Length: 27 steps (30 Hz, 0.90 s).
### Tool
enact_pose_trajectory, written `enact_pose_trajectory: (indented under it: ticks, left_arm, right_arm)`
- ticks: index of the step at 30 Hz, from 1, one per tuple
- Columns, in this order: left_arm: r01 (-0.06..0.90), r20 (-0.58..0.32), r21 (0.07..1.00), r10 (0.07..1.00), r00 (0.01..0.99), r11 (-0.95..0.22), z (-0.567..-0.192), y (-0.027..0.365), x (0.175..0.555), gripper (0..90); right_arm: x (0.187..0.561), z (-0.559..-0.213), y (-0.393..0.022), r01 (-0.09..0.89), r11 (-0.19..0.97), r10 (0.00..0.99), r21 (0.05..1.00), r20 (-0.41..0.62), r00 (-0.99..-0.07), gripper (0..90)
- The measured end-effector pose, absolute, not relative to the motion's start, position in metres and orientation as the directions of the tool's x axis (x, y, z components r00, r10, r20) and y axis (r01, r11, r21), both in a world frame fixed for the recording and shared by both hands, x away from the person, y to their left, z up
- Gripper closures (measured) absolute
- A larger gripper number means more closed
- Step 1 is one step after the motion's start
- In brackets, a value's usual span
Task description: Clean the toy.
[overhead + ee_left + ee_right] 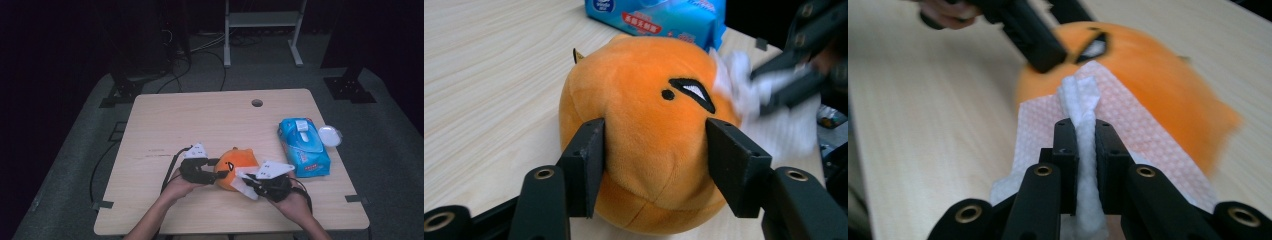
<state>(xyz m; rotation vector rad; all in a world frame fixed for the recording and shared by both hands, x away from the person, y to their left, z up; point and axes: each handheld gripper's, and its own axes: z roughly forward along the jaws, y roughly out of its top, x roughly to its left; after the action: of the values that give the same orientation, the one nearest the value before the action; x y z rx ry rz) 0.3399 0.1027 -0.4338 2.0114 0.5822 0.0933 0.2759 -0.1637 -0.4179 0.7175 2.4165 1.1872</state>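
The orange plush toy sits at the lower middle of the high view on the counter, squeezed between the pads of the left claw. The right claw, pinched tight on a white wipe, lies just right of the toy, wipe draped against its side.

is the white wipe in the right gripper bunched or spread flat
Bunched: the white wipe is pinched into a ridge between the right gripper jaws, draping over the orange plush toy.
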Motion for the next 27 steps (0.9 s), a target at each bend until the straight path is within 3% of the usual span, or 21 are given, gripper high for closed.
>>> enact_pose_trajectory:
  ticks: [4, 10, 20, 27]
  left_arm:
    - [0.347, -0.161, 0.853, 0.436, 0.886, -0.391, -0.434, 0.099, 0.338, 40.5]
    - [0.362, -0.178, 0.854, 0.443, 0.879, -0.375, -0.438, 0.099, 0.339, 31.7]
    - [0.362, -0.170, 0.849, 0.449, 0.877, -0.385, -0.439, 0.101, 0.339, 32.2]
    - [0.373, -0.184, 0.850, 0.453, 0.872, -0.372, -0.441, 0.103, 0.342, 30.5]
  right_arm:
    - [0.287, -0.410, -0.184, 0.335, 0.444, 0.643, 0.831, -0.034, -0.766, 81.4]
    - [0.301, -0.428, -0.192, 0.414, 0.435, 0.654, 0.799, 0.036, -0.756, 81.1]
    - [0.281, -0.422, -0.164, 0.304, 0.520, 0.567, 0.798, -0.057, -0.821, 80.8]
    - [0.293, -0.421, -0.187, 0.361, 0.460, 0.634, 0.811, -0.015, -0.773, 80.9]
